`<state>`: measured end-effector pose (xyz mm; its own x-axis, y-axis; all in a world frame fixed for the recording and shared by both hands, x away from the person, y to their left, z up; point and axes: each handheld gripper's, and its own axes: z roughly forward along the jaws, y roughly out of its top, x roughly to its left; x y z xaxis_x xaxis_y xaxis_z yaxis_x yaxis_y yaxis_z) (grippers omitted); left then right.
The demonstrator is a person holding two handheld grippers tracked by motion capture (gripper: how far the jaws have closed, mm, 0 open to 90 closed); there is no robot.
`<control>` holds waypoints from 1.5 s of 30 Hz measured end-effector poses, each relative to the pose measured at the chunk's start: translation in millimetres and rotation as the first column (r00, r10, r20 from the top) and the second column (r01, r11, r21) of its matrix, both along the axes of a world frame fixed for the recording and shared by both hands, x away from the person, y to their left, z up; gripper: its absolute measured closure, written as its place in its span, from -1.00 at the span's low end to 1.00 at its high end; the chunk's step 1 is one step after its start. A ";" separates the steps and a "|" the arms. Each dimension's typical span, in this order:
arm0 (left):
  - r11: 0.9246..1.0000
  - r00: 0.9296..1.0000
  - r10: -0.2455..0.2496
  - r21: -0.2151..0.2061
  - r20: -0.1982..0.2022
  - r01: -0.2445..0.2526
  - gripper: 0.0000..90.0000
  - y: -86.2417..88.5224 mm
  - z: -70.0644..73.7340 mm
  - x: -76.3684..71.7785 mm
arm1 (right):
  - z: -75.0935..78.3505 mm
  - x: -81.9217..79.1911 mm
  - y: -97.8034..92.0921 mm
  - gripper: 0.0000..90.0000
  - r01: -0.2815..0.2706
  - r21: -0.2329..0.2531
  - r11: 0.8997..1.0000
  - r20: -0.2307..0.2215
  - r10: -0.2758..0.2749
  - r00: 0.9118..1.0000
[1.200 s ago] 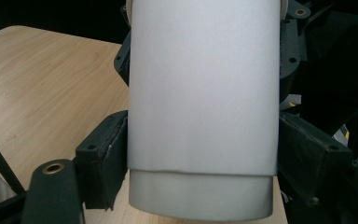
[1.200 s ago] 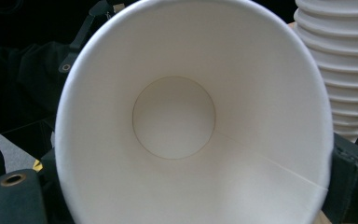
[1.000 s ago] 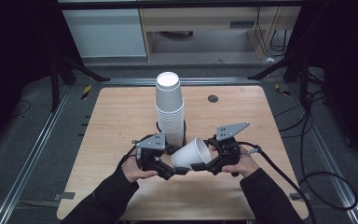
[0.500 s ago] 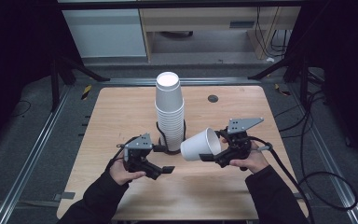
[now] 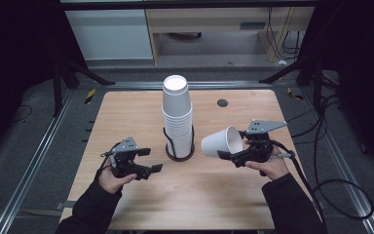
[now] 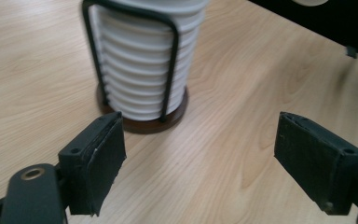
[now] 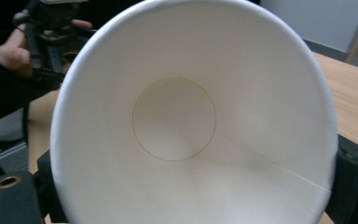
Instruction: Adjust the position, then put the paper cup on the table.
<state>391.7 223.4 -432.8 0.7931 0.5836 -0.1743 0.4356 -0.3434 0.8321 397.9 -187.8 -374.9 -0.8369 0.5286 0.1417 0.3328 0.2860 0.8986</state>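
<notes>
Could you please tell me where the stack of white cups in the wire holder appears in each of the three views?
High view: the stack of cups stands at the table's centre, between the two grippers.
Left gripper view: top centre, beyond the open jaws, in its black wire holder on a round base.
Right gripper view: I cannot make it out; the held cup blocks the sight.
Shared landmark: the wooden table.

Lab: railed test table (image 5: 126, 126), trailing cables (image 5: 331, 185)

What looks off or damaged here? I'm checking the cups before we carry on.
Nothing looks damaged or spilled. The stack of cups stands upright in its wire holder. The one cup out of the stack lies sideways, held in the right claw, its inside clean and undented. The left claw is open and empty.
</notes>
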 end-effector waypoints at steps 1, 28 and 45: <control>1.000 1.000 0.013 -0.001 -0.012 -0.013 -0.65 2.4 -1.5 1.1 | 0.0 0.5 -1.8 -0.79 0.023 -0.010 1.000 -0.008 -0.023 1.000; 0.979 0.982 0.184 0.093 -0.037 -0.180 -0.63 26.2 -19.4 15.1 | 3.0 21.0 -36.1 -0.79 0.443 -0.322 0.837 0.020 -0.462 0.886; 0.971 0.974 0.221 0.105 -0.047 -0.215 -0.63 35.9 -22.5 18.8 | -4.4 45.6 -63.7 -0.77 0.518 -0.417 0.747 -0.036 -0.583 0.812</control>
